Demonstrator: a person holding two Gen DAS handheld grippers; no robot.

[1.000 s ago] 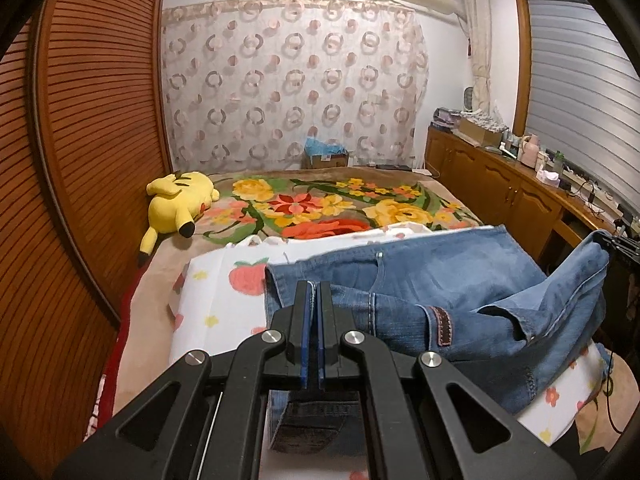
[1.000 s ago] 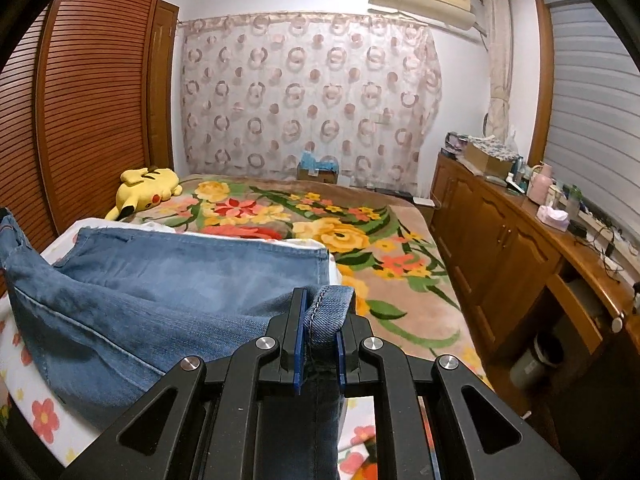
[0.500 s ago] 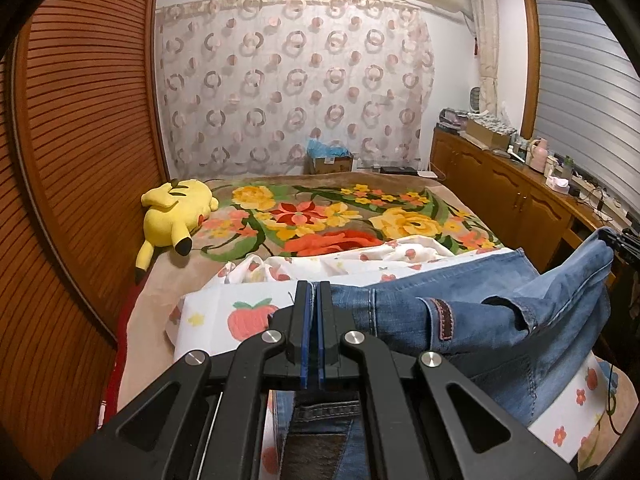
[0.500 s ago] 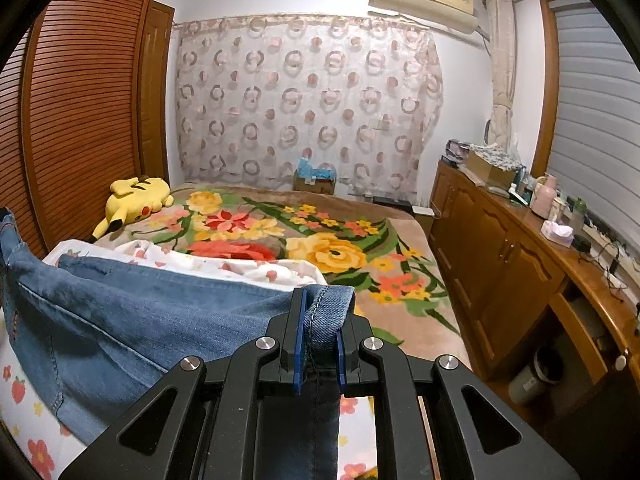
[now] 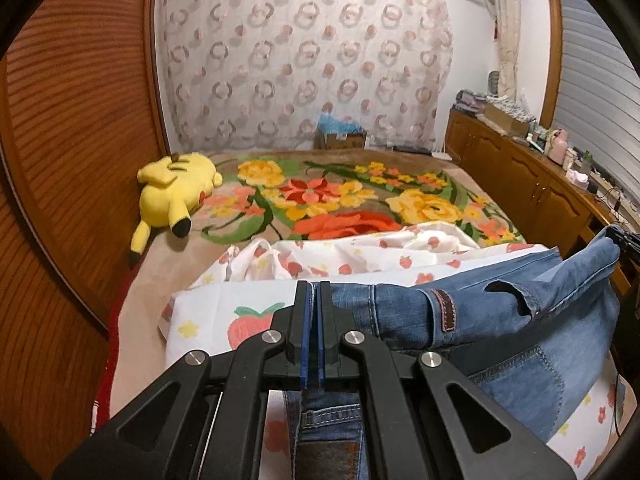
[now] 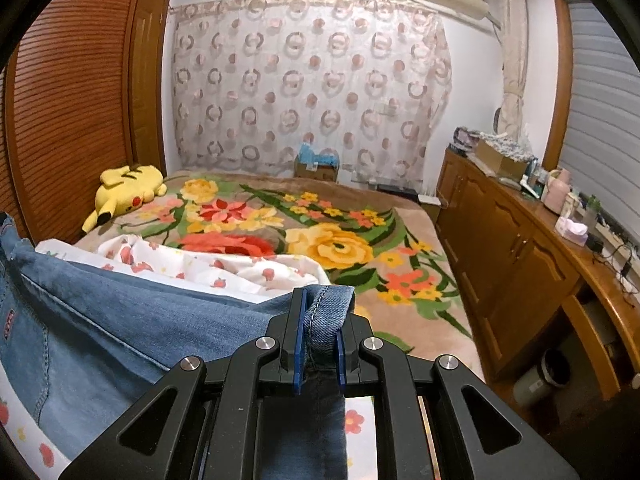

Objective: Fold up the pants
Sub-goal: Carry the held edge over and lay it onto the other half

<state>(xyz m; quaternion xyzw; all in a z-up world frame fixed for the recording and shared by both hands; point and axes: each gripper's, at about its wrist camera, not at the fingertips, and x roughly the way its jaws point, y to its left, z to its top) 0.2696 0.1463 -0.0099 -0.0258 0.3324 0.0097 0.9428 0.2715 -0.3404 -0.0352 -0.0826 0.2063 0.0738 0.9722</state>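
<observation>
Blue denim pants [image 5: 472,320] hang stretched between my two grippers above a white strawberry-print sheet [image 5: 224,312] at the near end of the bed. My left gripper [image 5: 312,292] is shut on a thin edge of the pants near the waistband. A brown belt loop and a back pocket show to its right. The pants [image 6: 120,328] run off to the left in the right wrist view. My right gripper [image 6: 322,300] is shut on a thick stitched fold of the denim. The other gripper [image 5: 624,240] shows at the far right edge of the left wrist view, holding the cloth.
A floral blanket [image 6: 336,240] covers the bed. A yellow plush toy [image 5: 172,196] lies at its far left by the wooden slatted doors [image 5: 80,140]. A wooden cabinet [image 6: 520,248] with clutter on top runs along the right. A bin [image 6: 540,376] stands on the floor.
Both grippers have drawn back toward the near end of the bed with the pants. The denim covers less of the sheet and more blanket shows. Both stay shut on the cloth.
</observation>
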